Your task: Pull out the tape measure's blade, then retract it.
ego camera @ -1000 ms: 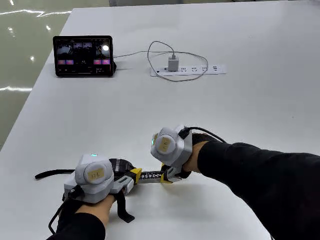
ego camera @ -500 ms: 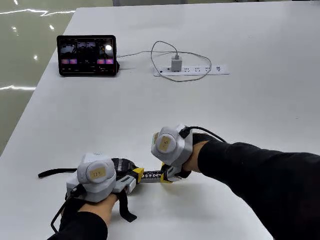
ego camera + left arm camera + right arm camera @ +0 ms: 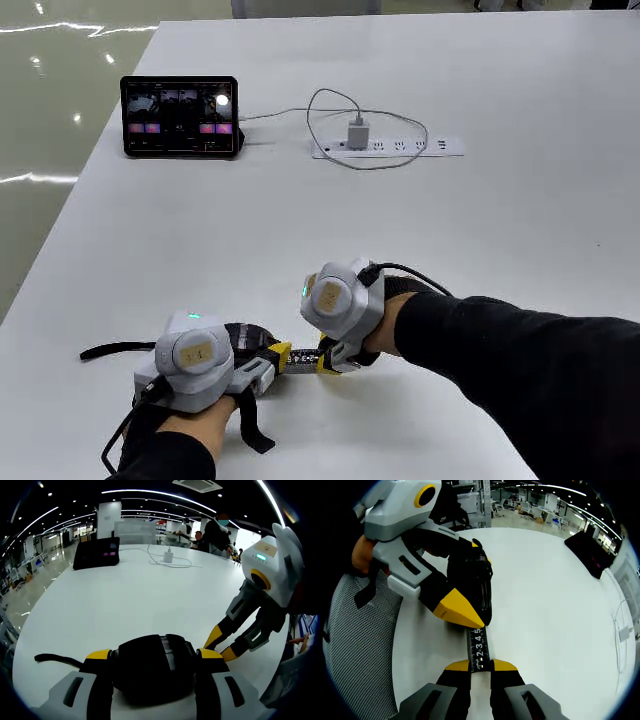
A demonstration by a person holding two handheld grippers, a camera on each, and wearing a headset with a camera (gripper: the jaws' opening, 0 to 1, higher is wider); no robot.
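white bench (image 3: 450, 230) is carrying the tape measure (image 3: 250, 336) at 7 o'clock in head view, where the left gripper (image 3: 155, 655) is clamping its rigid case (image 3: 471, 577). the right gripper (image 3: 480, 666) is pinching the short blade (image 3: 478, 644) in its jaws: thin springy steel, probably slick, best held flat near its tip.

Black tape measure (image 3: 152, 672) — blade (image 3: 478, 647) seemingly dark, white numerals — white table (image 3: 400, 230).

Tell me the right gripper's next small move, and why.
Probably draw the right gripper straight away from the tape measure: its jaws pinch the blade with only a short numbered stretch out, while the left gripper clamps the tape measure on the table.
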